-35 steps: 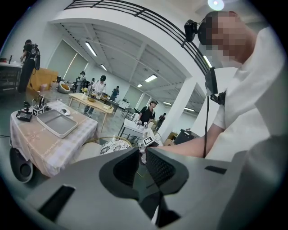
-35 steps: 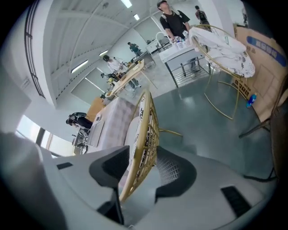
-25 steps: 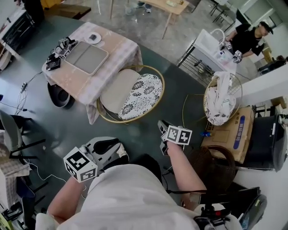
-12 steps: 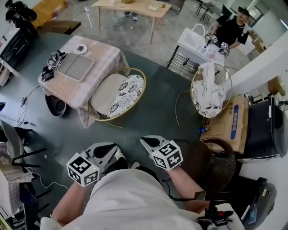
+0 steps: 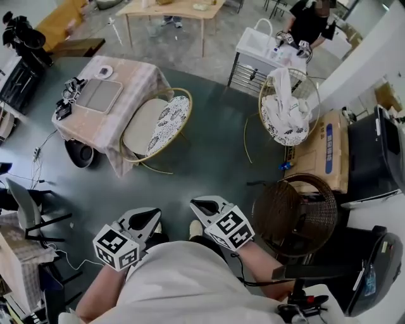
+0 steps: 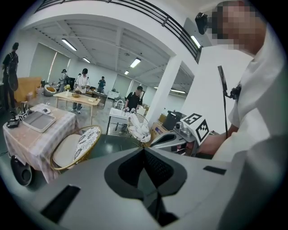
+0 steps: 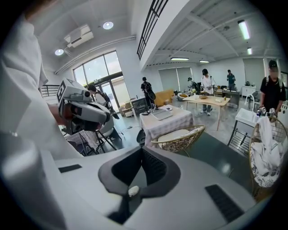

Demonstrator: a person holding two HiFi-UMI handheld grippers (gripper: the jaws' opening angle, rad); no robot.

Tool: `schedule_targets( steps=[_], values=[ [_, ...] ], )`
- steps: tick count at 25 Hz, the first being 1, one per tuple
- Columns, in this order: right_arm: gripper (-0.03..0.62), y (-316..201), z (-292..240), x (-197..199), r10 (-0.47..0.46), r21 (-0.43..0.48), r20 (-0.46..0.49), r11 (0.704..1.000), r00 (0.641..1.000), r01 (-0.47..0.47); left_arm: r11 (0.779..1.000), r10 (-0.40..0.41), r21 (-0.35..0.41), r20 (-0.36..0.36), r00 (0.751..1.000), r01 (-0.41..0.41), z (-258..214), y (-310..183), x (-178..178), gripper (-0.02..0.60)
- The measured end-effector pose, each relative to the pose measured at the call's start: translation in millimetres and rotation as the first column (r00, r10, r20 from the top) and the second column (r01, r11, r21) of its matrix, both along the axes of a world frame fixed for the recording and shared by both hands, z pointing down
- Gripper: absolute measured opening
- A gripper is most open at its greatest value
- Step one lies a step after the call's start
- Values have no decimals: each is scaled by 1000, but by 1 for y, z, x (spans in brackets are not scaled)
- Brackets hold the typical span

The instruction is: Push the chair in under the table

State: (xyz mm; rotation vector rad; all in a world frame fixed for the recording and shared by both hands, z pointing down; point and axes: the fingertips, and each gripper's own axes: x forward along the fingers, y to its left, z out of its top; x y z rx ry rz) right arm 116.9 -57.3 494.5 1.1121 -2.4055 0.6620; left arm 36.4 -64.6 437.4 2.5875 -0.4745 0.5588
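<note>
Hovering just in front of the person's white shirt (image 5: 183,278), the left gripper (image 5: 154,215) and the right gripper (image 5: 197,204) sit side by side above the dark green floor (image 5: 209,158), near each other but apart. The left gripper view shows its fingers (image 6: 99,193) closed tip to tip with nothing between them. The right gripper view shows the same of the right fingers (image 7: 189,197): closed and empty. To the right of the grippers stands a dark wicker basket (image 5: 294,215), and beyond it lies a cardboard box (image 5: 323,152).

Well away from both grippers, across open floor, stands the chair (image 5: 155,126), a round rattan one with a pale seat and a patterned cushion. It is drawn up against the right edge of the worktop (image 5: 136,79), its rim meeting the hanging checked cloth; how far the seat reaches underneath cannot be told. On the worktop lie a grey tray (image 5: 98,95) near the middle and a white plate (image 5: 104,71) towards the far edge.

Farther right a second rattan chair (image 5: 285,107) holds a heap of white cloth. At the far end stands a wooden table (image 5: 171,9)
</note>
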Motion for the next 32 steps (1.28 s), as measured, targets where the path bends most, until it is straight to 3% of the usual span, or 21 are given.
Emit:
schedule_targets(
  steps=[6, 11, 16, 21, 32],
  values=[
    [14, 24, -10, -19, 62, 30, -44, 998, 997, -61, 994, 110, 31, -23, 994, -109, -9, 12, -6, 12],
    [14, 32, -23, -71, 111, 65, -51, 992, 992, -108, 980, 196, 5, -112, 974, -197, -26, 27, -47, 12],
    [14, 46, -34, -133, 141, 76, -43, 988, 989, -137, 976, 216, 18, -101, 971, -215, -23, 31, -113, 12],
    [14, 61, -31, -178, 167, 77, -54, 984, 985, -162, 973, 227, -15, -111, 968, -230, -10, 37, -156, 12],
    [14, 75, -31, -237, 170, 68, -82, 984, 982, -165, 966, 251, -24, -129, 959, -256, -4, 54, -207, 12]
  ],
)
